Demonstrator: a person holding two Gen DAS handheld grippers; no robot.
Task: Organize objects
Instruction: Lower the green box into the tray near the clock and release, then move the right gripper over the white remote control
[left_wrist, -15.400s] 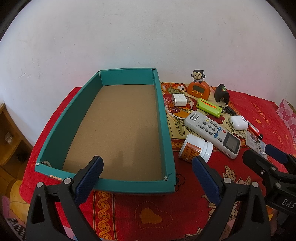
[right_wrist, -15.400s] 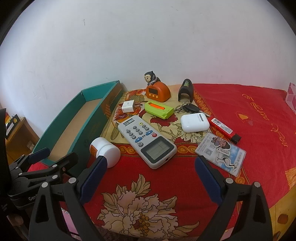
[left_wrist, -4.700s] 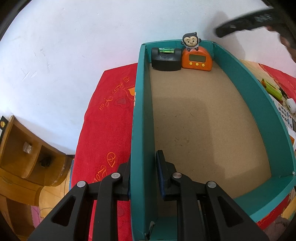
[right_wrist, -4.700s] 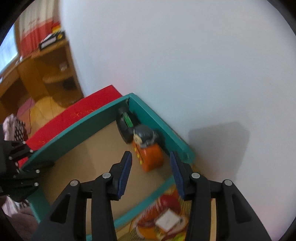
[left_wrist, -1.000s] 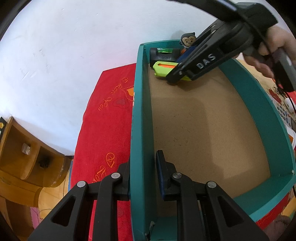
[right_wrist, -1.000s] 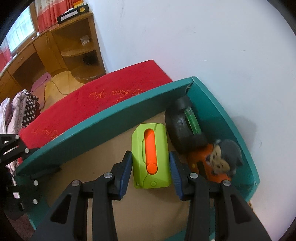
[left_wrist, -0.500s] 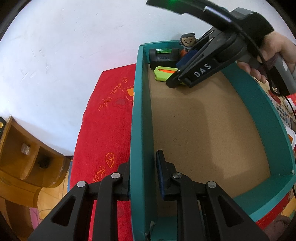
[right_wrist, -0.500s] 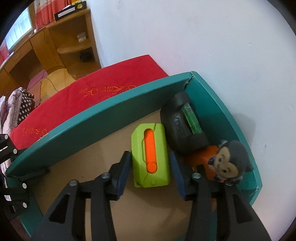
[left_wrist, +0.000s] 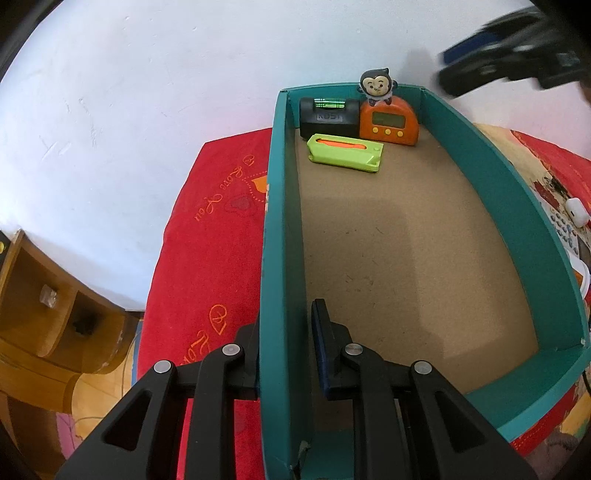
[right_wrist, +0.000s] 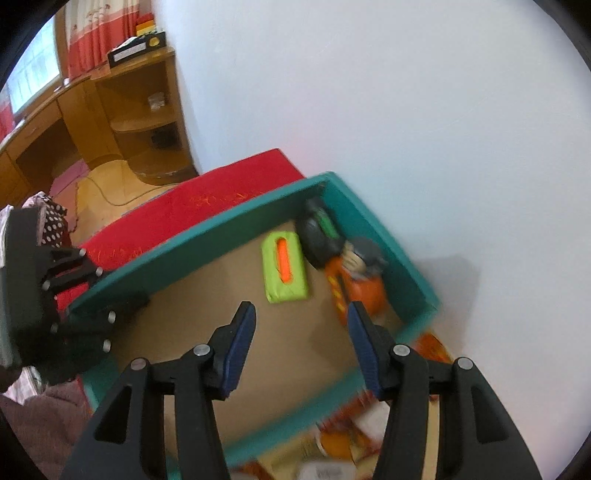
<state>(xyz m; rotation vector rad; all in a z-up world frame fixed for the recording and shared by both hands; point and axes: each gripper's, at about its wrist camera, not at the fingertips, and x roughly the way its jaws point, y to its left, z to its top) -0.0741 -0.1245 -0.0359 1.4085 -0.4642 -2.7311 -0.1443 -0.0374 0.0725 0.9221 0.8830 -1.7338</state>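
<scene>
The teal box (left_wrist: 280, 229) wall is clamped by the left gripper (left_wrist: 286, 343). The right gripper (right_wrist: 301, 343), jaws just opened with nothing between them, is seen above the box. The green case (left_wrist: 345, 153) lies at the far end, beside the black level (left_wrist: 328, 118) and orange timer (left_wrist: 389, 123).

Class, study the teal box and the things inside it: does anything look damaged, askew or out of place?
The teal box has a torn, frayed near corner beside the left gripper, which clamps its wall. The green case lies slightly askew to the level and timer behind it.
</scene>
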